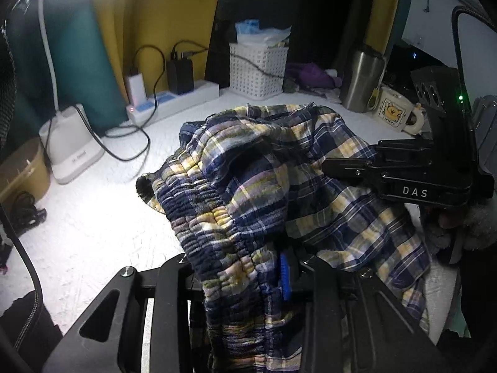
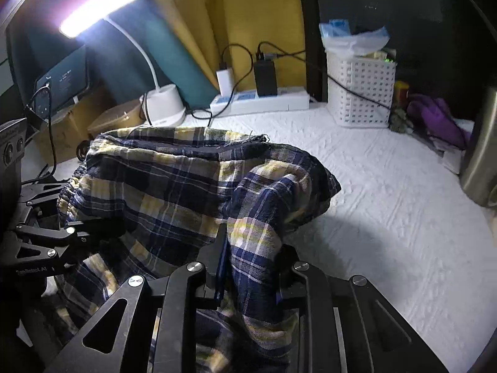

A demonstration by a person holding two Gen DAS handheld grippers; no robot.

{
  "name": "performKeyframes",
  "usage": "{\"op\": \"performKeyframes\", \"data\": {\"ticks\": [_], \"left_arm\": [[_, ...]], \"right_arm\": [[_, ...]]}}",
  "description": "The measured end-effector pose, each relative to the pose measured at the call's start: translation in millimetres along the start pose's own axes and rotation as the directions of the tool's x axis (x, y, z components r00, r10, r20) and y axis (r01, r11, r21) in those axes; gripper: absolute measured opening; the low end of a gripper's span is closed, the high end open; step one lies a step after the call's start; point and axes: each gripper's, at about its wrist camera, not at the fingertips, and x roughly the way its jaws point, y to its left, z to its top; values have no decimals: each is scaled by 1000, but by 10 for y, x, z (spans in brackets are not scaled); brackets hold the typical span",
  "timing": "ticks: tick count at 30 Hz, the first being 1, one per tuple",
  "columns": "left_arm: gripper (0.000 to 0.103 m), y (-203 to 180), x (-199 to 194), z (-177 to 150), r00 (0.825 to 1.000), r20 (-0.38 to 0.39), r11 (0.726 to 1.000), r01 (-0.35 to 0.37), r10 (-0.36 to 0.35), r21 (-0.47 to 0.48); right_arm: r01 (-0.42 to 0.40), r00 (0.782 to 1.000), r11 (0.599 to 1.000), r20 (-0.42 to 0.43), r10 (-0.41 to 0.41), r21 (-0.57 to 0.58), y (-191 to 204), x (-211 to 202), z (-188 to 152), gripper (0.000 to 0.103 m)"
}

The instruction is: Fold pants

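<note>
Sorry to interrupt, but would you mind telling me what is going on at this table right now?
A person is working on folding a pair of plaid pants, holding one tool in each hand. The left tool is clamped on the gathered elastic waistband, and the right tool is clamped on a bunched fold of the same cloth. The pants are still a crumpled heap on the white table cover, not yet laid flat or folded. A desk lamp lights the scene.

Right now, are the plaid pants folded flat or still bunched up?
Bunched up. The plaid pants sit in a rumpled heap on the white bedspread, cloth pinched in the left gripper and right gripper.
</note>
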Motion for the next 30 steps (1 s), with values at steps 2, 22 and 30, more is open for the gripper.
{"op": "performKeyframes", "data": {"ticks": [2,22,30], "left_arm": [[30,-27,-70,14,1000,15,1000,-3,3,2],[30,-357,-841,0,987,159,998,-17,7,60],[30,-444,-1124,-46,981,195,998,-17,4,66]], "right_arm": [[4,1000,1000,16,-4,-2,7,-93,5,23],[71,983,997,170,-65,-33,368,-1045,-18,21],[84,973,996,219,-73,-43,514,-1364,-64,21]]}}
